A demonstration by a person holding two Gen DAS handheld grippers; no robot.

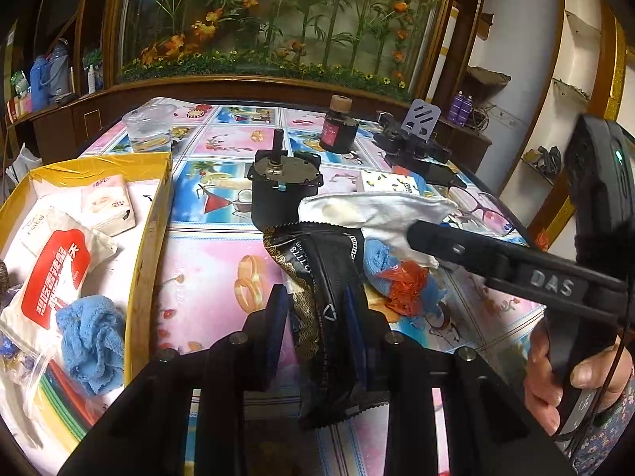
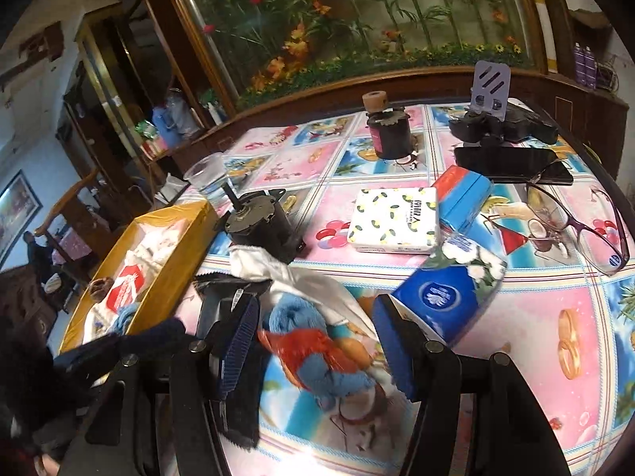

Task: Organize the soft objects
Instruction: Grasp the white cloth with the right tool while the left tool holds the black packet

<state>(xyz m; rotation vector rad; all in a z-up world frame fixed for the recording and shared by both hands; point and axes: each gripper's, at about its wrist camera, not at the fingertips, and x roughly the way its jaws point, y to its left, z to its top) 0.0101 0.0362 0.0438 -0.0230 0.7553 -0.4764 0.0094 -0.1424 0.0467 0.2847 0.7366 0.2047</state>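
On the counter (image 1: pixel 222 277) with the glossy pink and blue picture cloth, several soft things are lying in a loose heap beside a yellow cardboard box (image 1: pixel 152 246). The left gripper (image 1: pixel 313 309) is holding a black foil packet with gold pattern (image 1: pixel 317 277); its jaws are pressing on the packet from both sides, and the packet is standing up between them above the counter. Just behind the packet a white crumpled cloth (image 1: pixel 381 208) is lying, and beside it a blue fluffy towel (image 1: pixel 379 263) with a piece of red thin plastic (image 1: pixel 405 285) on top of it.

The right gripper (image 2: pixel 313 337) is hanging over this same blue towel and red plastic, which are showing between its blue pads. Its jaws are standing apart and are pressing on nothing. A blue tissue pack with white flowers (image 2: pixel 448 289) is lying just beside the right finger; whether it is touching the finger I cannot tell.

Inside the yellow box, a white pouch with a red label (image 1: pixel 55 273), a second blue towel (image 1: pixel 93 341) and small white tissue packs (image 1: pixel 107 206) are lying. Behind the heap a black round motor with a shaft (image 1: pixel 283 194) is standing, and further back a dark bottle with a cork cap (image 1: pixel 339 127). Near the right side, a white pack with yellow lemons (image 2: pixel 395 220) and purple-framed glasses (image 2: pixel 575 226) are resting on the cloth.
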